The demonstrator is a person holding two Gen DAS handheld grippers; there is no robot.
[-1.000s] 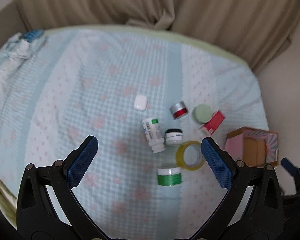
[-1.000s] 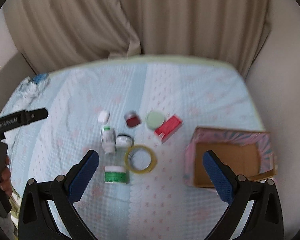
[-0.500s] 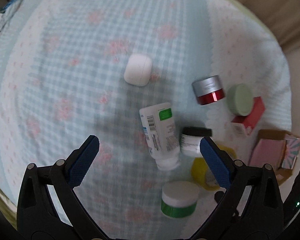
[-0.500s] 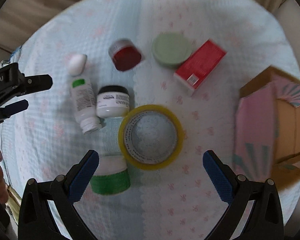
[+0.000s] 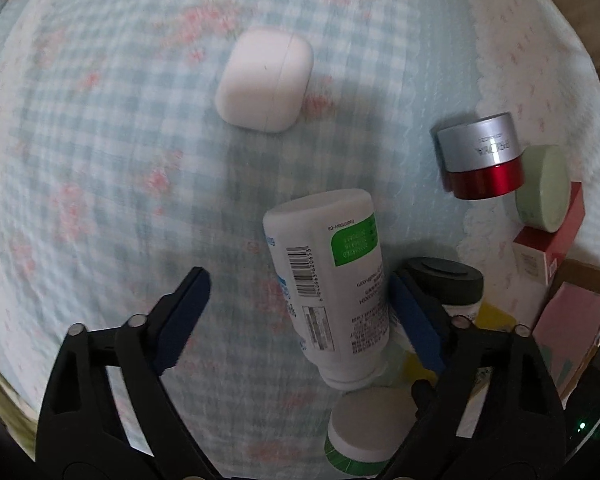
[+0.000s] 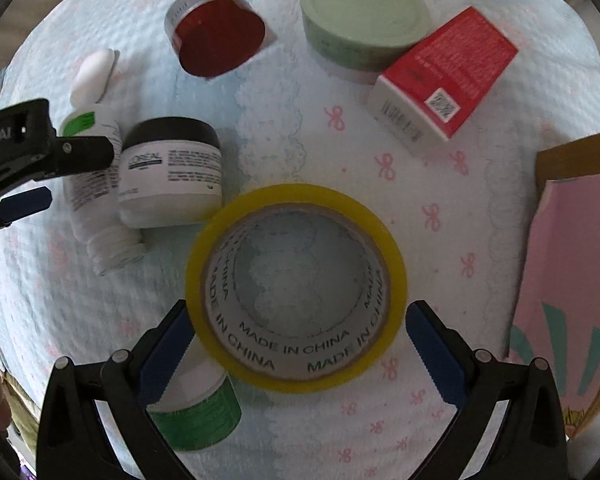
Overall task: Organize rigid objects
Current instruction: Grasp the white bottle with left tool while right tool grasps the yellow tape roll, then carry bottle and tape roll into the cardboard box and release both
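Observation:
My left gripper (image 5: 300, 312) is open low over the bed, its jaws on either side of a white bottle with a green label (image 5: 332, 280) that lies on its side. My right gripper (image 6: 296, 340) is open around a yellow tape roll (image 6: 296, 284) lying flat. The left gripper (image 6: 32, 168) also shows at the left edge of the right wrist view, beside the bottle (image 6: 96, 184). A black-lidded white jar (image 6: 172, 172) sits against the bottle. A green-and-white jar (image 6: 196, 404) stands by my right gripper's left finger.
On the light blue bedspread (image 5: 100, 160) lie a white earbud case (image 5: 266, 80), a silver-and-red jar (image 5: 480, 156), a pale green tin (image 6: 364, 16) and a red box (image 6: 444, 72). An open pink cardboard box (image 6: 572, 280) stands at the right.
Both grippers have dropped close to the bed. The left one has come down around the white bottle, the right one around the yellow tape roll. The objects have not moved.

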